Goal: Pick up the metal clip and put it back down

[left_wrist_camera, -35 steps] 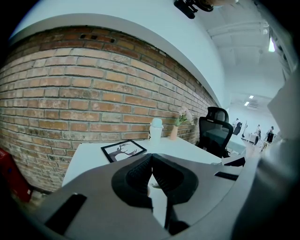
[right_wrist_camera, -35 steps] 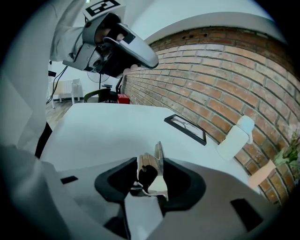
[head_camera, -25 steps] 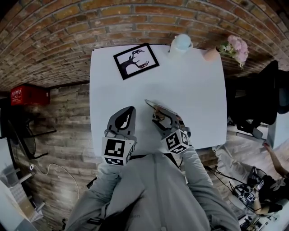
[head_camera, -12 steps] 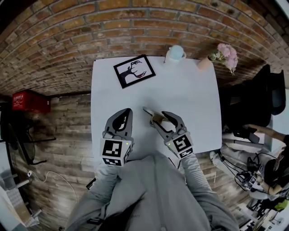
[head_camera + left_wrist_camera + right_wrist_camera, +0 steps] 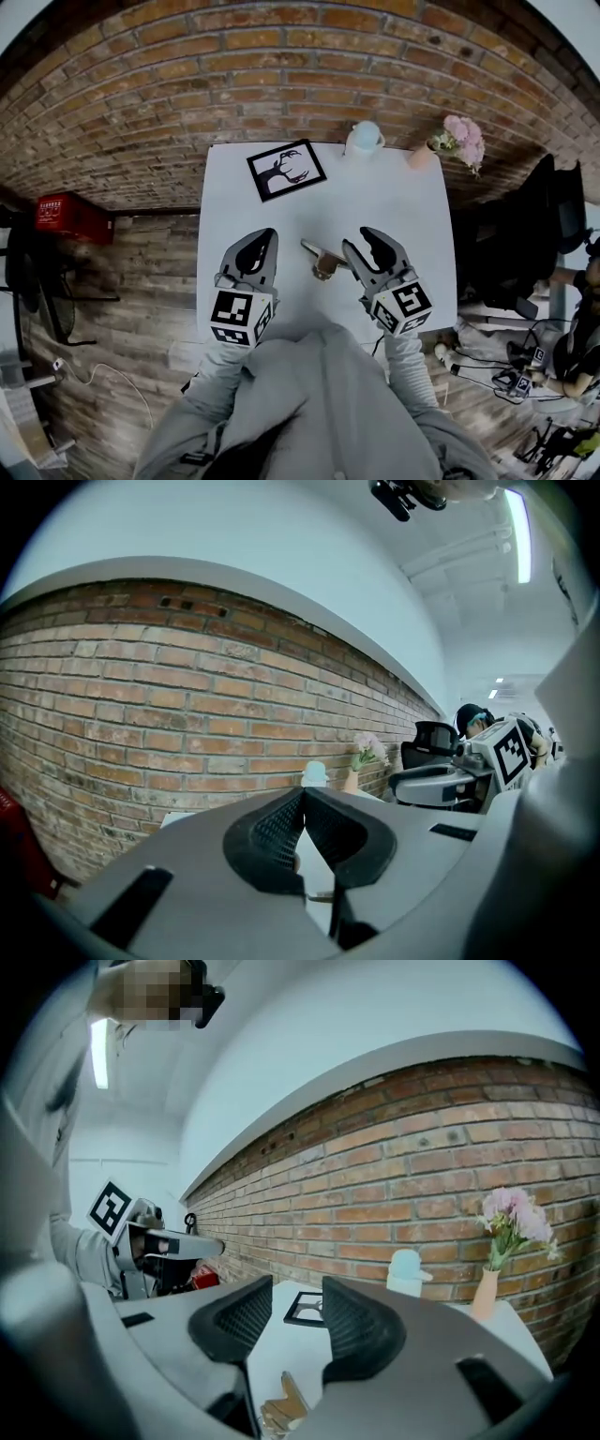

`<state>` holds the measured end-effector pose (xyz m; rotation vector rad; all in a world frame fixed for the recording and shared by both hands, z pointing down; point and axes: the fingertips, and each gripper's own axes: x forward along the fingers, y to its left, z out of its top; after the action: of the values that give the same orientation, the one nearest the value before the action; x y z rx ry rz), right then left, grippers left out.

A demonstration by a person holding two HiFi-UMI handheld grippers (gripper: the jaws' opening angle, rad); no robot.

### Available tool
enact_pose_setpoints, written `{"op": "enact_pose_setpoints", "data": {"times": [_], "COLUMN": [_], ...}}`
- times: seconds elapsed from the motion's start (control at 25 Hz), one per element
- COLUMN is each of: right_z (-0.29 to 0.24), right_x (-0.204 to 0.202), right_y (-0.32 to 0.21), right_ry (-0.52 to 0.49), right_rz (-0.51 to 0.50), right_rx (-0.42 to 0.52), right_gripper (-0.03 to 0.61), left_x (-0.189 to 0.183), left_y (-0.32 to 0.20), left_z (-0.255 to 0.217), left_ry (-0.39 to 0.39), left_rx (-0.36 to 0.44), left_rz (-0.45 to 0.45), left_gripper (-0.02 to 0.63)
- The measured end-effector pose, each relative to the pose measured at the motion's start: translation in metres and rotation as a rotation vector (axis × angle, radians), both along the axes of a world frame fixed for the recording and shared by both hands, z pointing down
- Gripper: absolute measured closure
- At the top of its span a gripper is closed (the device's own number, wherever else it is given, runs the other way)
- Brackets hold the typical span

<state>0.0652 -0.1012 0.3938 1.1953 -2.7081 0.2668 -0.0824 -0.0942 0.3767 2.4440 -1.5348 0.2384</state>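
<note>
Trouble is judged most likely at the clip itself. Read from left to right, the left gripper [image 5: 261, 239] is held over the near part of the white table [image 5: 403, 206]. The metal clip [image 5: 323, 262] lies on the tabletop between the two grippers. The right gripper [image 5: 366, 242] is held just to its right, clear of it.

Should the clip be taken up again, it could be missed or knocked along the smooth top. It is small, lies low, and sits below and to one side of the right gripper's line, so a skewed approach might push it rather than clasp it. If the put-down is already done, little is left to fail beyond a stray brush from either gripper, since both are near. The framed picture [image 5: 287, 171], the cup [image 5: 364, 139] and the vase of flowers [image 5: 464, 141] at the far edge stand well apart and are not thought endangered.

In the left gripper view, the left gripper's pads [image 5: 277, 832] are seen pressed together at the tips, with nothing pinched. In the right gripper view, the right gripper's pads [image 5: 352, 1321] are seen spread wide, though they have just been drawn in a little. Nothing stands between them, and the clip is seen below them on the table, untouched.
</note>
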Motion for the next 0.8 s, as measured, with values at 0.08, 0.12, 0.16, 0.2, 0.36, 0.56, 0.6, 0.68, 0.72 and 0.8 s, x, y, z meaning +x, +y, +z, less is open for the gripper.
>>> {"op": "enact_pose_setpoints", "data": {"times": [0.08,0.12,0.16,0.2,0.36,0.56,0.6,0.68,0.72,0.8], "right_z": [-0.014,-0.021,-0.027,-0.033,-0.051,-0.063,-0.064,-0.063,-0.062,-0.059], "right_x": [0.006,0.008,0.011,0.014,0.029,0.047,0.051,0.058,0.062,0.067], "right_y": [-0.001,-0.002,-0.002,-0.002,-0.002,-0.003,-0.003,-0.004,-0.003,-0.004], "right_ry": [-0.005,-0.008,-0.011,-0.014,-0.01,-0.001,-0.001,0.001,0.002,0.002], "right_rz": [0.017,0.025,0.032,0.042,0.086,0.133,0.142,0.16,0.169,0.181], "right_rx": [0.029,0.047,0.065,0.083,0.141,0.183,0.186,0.184,0.181,0.173], "right_gripper": [0.421,0.433,0.442,0.458,0.499,0.543,0.548,0.554,0.555,0.555], "left_x": [-0.001,-0.001,-0.002,-0.003,-0.008,-0.01,-0.01,-0.01,-0.011,-0.012], "left_y": [0.001,0.001,0.002,0.003,0.003,0.004,0.004,0.004,0.004,0.004], "left_z": [-0.006,-0.009,-0.011,-0.013,-0.019,-0.019,-0.019,-0.017,-0.016,-0.014], "left_ry": [0.006,0.011,0.015,0.017,0.016,0.007,0.004,0.001,-0.001,-0.002], "left_rx": [0.01,0.014,0.017,0.02,0.03,0.035,0.035,0.032,0.029,0.024], "left_rz": [0.001,0.001,0.0,-0.003,-0.02,-0.028,-0.03,-0.034,-0.036,-0.041], "left_gripper": [0.587,0.588,0.588,0.588,0.588,0.588,0.588,0.588,0.588,0.588]}}
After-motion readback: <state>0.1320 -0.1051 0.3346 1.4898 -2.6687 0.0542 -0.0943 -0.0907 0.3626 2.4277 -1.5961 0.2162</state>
